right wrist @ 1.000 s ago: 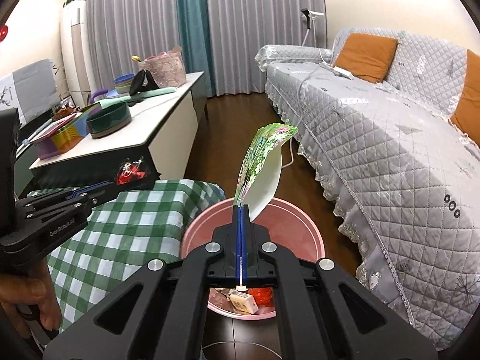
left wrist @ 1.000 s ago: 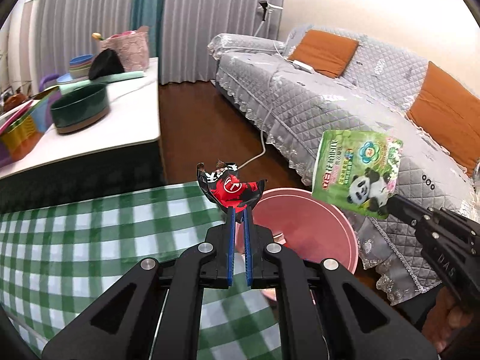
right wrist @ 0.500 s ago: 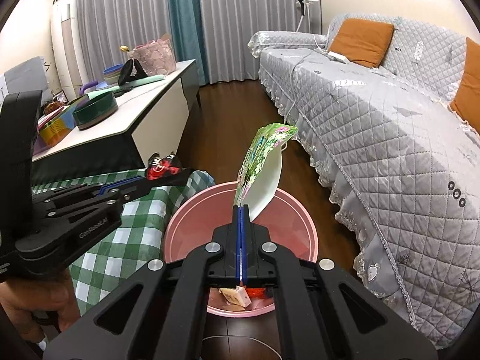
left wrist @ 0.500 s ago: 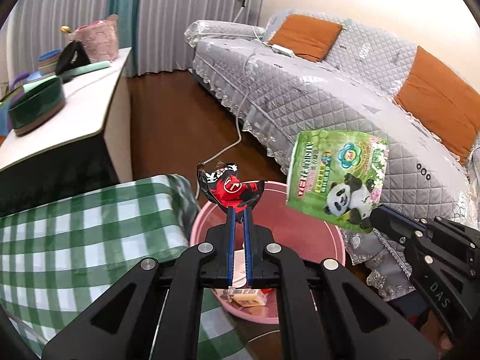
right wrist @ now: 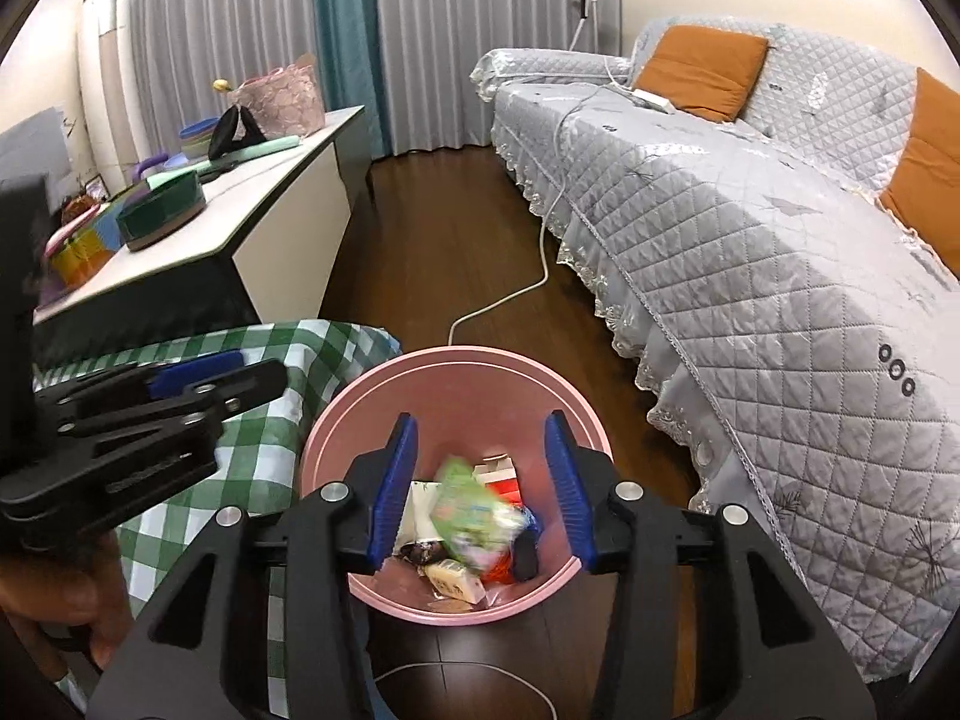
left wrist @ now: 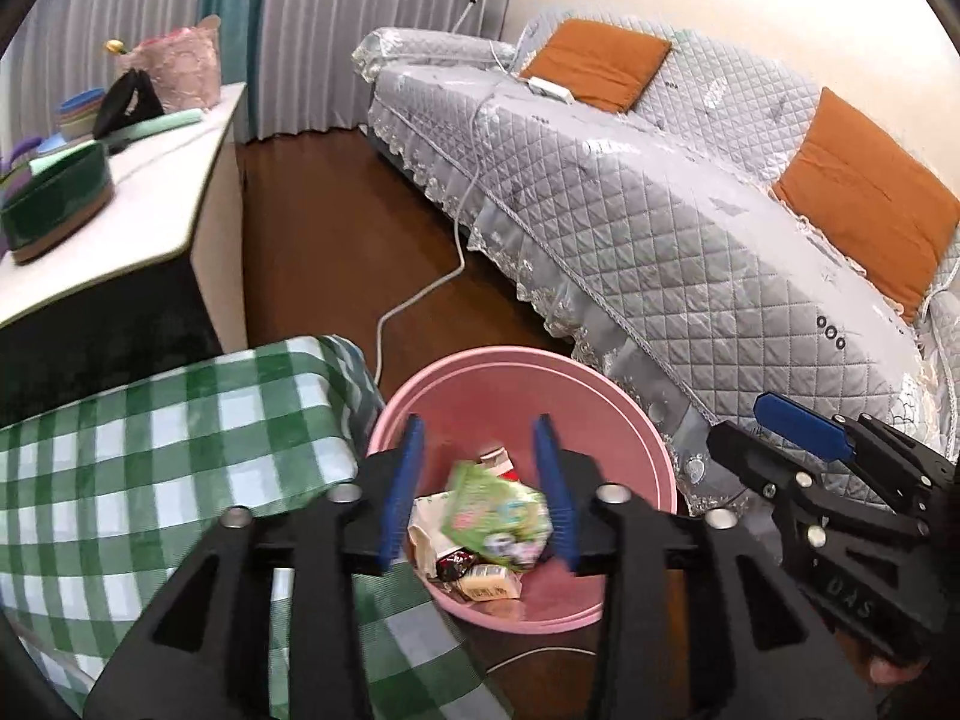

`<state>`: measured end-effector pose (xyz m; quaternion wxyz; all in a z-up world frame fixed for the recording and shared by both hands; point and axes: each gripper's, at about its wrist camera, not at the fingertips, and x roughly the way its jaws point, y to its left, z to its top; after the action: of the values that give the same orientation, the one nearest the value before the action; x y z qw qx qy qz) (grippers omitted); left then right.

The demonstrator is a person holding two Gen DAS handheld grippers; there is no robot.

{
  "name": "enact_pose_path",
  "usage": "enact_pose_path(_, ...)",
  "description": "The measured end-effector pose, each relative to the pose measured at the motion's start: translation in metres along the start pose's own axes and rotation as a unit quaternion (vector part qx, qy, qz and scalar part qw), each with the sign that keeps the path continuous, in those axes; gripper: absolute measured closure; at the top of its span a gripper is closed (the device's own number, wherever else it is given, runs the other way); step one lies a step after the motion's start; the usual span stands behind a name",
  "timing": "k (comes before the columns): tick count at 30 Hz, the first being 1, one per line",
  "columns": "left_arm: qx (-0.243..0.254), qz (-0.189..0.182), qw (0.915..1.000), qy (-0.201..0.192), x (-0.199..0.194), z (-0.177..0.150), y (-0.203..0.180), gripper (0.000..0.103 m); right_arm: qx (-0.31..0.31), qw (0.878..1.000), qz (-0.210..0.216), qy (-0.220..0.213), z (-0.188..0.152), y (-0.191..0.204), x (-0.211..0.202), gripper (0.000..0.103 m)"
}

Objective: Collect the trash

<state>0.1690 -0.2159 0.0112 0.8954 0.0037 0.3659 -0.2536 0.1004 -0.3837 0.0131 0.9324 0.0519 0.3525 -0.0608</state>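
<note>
Hand (right wrist: 57, 594) under left tongs (right wrist: 240, 369), only from right wrist.

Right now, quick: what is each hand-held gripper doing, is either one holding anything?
Left hand-held gripper: jaws opening, nothing between them, above the pink bin.
Right hand-held gripper: jaws opening, nothing held; the green wrapper is in the bin.

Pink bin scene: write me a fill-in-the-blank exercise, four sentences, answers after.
1. The green packet lies inside the ____ bin.
2. The cloth beside the bin is green and white ____.
3. The cushions on the sofa are ____.
4. Between the fingers of the left gripper and the right gripper, ____ is held.

Answers: pink; checked; orange; nothing
</note>
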Motion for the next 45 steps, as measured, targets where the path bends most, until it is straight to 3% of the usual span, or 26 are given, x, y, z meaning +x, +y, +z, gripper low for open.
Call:
enact_pose_path(7,0.001,0.015,0.9989,-0.045,-0.052,-0.005,0.009,0.036,0.022,0.999,-0.003,-0.024,0.003,-0.002,-0.033,0.022)
enact_pose_path(13,-0.008,0.035,0.9963,-0.079,-0.108,-0.024,0.017,0.022,0.044,0.997,0.002,-0.057,0.000,0.004,-0.079,0.005)
enact_pose_path(22,-0.018,0.072,0.9912,-0.109,-0.186,-0.074,0.028,0.021,0.016,0.997,0.003,-0.081,-0.042,0.050,-0.146,0.005)
enact_pose_path(30,-0.049,0.129,0.9829,-0.122,-0.246,-0.126,0.042,0.019,-0.004,0.994,-0.011,-0.104,-0.090,0.094,-0.180,0.005)
enact_pose_path(38,-0.084,0.173,0.9755,-0.107,-0.266,-0.167,0.056,0.017,-0.045,0.991,-0.020,-0.124,-0.120,0.129,-0.186,0.005)
enact_pose_path(45,-0.105,0.197,0.9715,-0.082,-0.250,-0.178,0.069,0.017,-0.039,0.993,-0.032,-0.104,-0.124,0.131,-0.167,0.005)
